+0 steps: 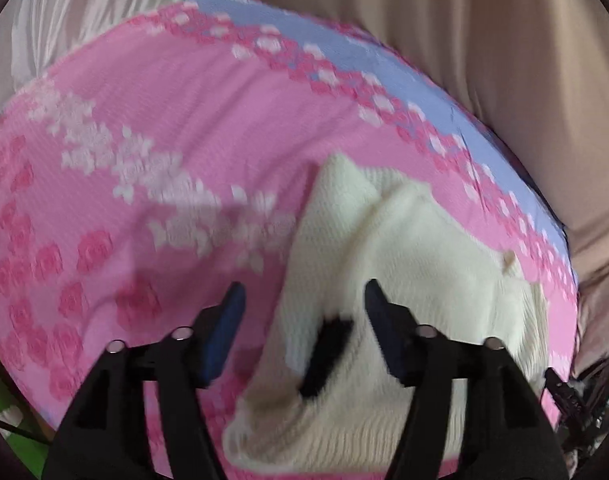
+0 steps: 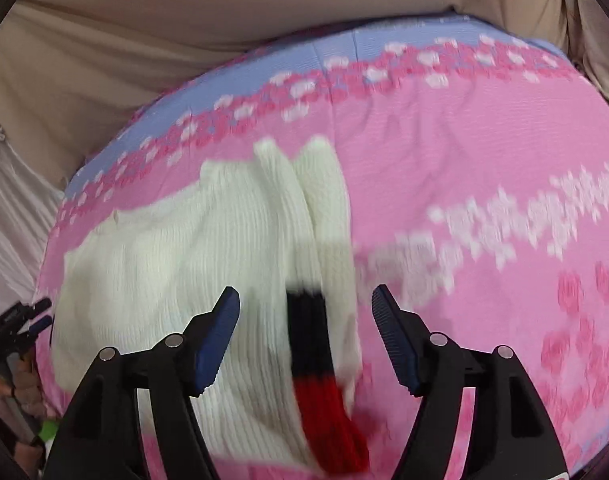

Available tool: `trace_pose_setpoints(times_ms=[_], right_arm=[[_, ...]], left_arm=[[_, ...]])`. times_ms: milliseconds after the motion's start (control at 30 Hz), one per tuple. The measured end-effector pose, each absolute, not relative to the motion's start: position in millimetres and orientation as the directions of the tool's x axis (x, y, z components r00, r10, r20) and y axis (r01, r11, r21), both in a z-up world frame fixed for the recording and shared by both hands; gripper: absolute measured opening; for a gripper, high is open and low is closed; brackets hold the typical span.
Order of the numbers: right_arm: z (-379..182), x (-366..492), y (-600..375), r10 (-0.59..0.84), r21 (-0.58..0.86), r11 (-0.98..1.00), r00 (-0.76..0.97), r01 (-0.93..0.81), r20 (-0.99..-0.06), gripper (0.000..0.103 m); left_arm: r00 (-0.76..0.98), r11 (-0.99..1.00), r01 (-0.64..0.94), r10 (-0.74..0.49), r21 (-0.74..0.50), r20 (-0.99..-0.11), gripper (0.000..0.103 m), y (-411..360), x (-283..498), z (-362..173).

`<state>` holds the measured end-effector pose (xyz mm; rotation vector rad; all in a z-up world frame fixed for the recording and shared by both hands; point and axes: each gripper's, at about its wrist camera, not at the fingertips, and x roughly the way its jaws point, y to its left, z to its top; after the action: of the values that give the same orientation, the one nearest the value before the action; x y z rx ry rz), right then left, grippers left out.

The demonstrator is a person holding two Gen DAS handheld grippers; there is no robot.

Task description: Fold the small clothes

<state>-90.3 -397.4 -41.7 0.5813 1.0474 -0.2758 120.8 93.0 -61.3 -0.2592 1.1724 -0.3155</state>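
A cream knitted sweater (image 1: 416, 248) lies rumpled on a pink flowered bedspread (image 1: 184, 100). My left gripper (image 1: 304, 286) hovers just above the sweater's left edge, jaws wide apart and nothing pressed between the blue pads; a dark band (image 1: 328, 344) of the knit shows below the gap. In the right wrist view the same sweater (image 2: 164, 248) spreads to the left, and a folded-over sleeve with a navy and red cuff (image 2: 308, 328) runs down the middle. My right gripper (image 2: 305, 291) stands open over that cuff without touching it.
The bedspread (image 2: 464, 152) has a lilac border (image 2: 264, 68) at its far edge. Beige fabric (image 1: 464, 20) rises behind the bed, with white satin cloth (image 1: 64, 12) at the far left. Dark gear (image 2: 24, 320) sits off the bed's left side.
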Motion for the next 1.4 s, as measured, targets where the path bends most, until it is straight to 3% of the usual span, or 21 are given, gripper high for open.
trace_pose_setpoints(times_ms=[67,133,167,200,267,300,333,433,533,667,733,800,867,900,933,967,1100,1267,1400], right_arm=[[-58.8,-101.6,-390.8,0.095,0.334,0.806,0.45,0.488,-0.888,0.067],[-74.9,-107.2,-385.3,0.125,0.351,0.791,0.428,0.501,-0.895,0.067],[-72.3,-109.5,-381.3,0.103,0.345,0.799,0.454,0.492,-0.885,0.056],[-71.7,-109.1,-378.7,0.129,0.367,0.797,0.458,0.479,-0.879,0.019],[-63.6,-112.7,-380.6,0.142,0.399,0.783,0.487,0.477,-0.862,0.014],[-56.5,-115.9,-381.8,0.138,0.41,0.783,0.511,0.469,-0.849,0.012],[-47.3,-120.6,-384.2,0.128,0.415,0.783,0.532,0.464,-0.837,0.012],[-32.7,-135.5,-394.0,0.099,0.41,0.781,0.556,0.47,-0.825,0.012],[-71.8,-136.4,-397.9,0.105,0.333,0.794,0.425,0.508,-0.899,0.017],[-57.4,-149.6,-400.6,0.076,0.357,0.747,0.461,0.561,-0.884,0.039],[-33.9,-152.4,-396.0,0.018,0.334,0.772,0.507,0.541,-0.862,0.039],[-19.1,-150.5,-388.3,-0.001,0.317,0.801,0.531,0.508,-0.848,0.039],[-9.7,-146.0,-378.7,0.005,0.319,0.821,0.553,0.474,-0.833,0.04],[-6.8,-143.4,-372.5,0.007,0.32,0.828,0.561,0.461,-0.828,0.041],[-5.9,-140.6,-364.8,0.008,0.32,0.832,0.568,0.454,-0.823,0.041],[-4.3,-138.9,-359.2,0.019,0.33,0.835,0.577,0.441,-0.817,0.041],[-5.2,-136.5,-337.4,0.059,0.327,0.866,0.572,0.378,-0.818,0.041],[-3.5,-146.3,-341.3,0.068,0.322,0.879,0.575,0.353,-0.815,0.046],[1.6,-160.7,-364.8,0.063,0.356,0.853,0.602,0.382,-0.796,0.049]], left_arm=[[0.299,0.915,0.117,-0.402,-0.385,-0.865,0.065,91.4,111.3,-72.8],[0.265,0.924,0.105,-0.382,-0.367,-0.885,0.073,86.5,103.2,-88.1],[0.25,0.932,0.09,-0.364,-0.352,-0.897,0.074,84.1,100.3,-95.0],[0.245,0.936,0.079,-0.353,-0.344,-0.903,0.073,82.1,97.5,-100.0],[0.271,0.947,0.093,-0.321,-0.308,-0.907,0.06,74.9,96.2,-96.9],[0.268,0.942,0.096,-0.335,-0.32,-0.903,0.035,74.1,98.3,-95.4],[0.244,0.919,0.086,-0.395,-0.386,-0.886,0.03,76.5,103.0,-93.8],[0.284,0.872,0.003,-0.47,-0.489,-0.836,0.029,98.1,107.0,-74.9],[0.256,0.891,-0.048,-0.426,-0.452,-0.868,0.033,109.5,105.7,-91.8],[0.266,0.895,-0.039,-0.419,-0.444,-0.868,0.039,112.2,96.5,-89.2],[0.307,0.899,-0.035,-0.406,-0.437,-0.861,0.06,117.8,94.4,-78.9],[0.306,0.918,-0.041,-0.364,-0.394,-0.88,0.075,121.0,97.0,-84.2],[0.236,0.91,-0.074,-0.382,-0.408,-0.894,0.077,120.7,108.2,-102.8],[0.269,0.905,-0.073,-0.386,-0.419,-0.882,0.072,121.4,110.9,-100.9],[0.254,0.887,-0.042,-0.435,-0.459,-0.864,0.042,117.8,115.2,-101.4],[0.23,0.873,-0.031,-0.468,-0.487,-0.853,0.031,116.8,118.3,-102.5],[0.298,0.818,0.017,-0.553,-0.575,-0.778,0.026,112.2,118.5,-61.8],[0.362,0.739,0.281,-0.673,-0.613,-0.645,0.025,57.2,109.9,50.6],[0.3,0.638,0.482,-0.764,-0.6,-0.571,0.026,-5.7,89.4,114.4]])
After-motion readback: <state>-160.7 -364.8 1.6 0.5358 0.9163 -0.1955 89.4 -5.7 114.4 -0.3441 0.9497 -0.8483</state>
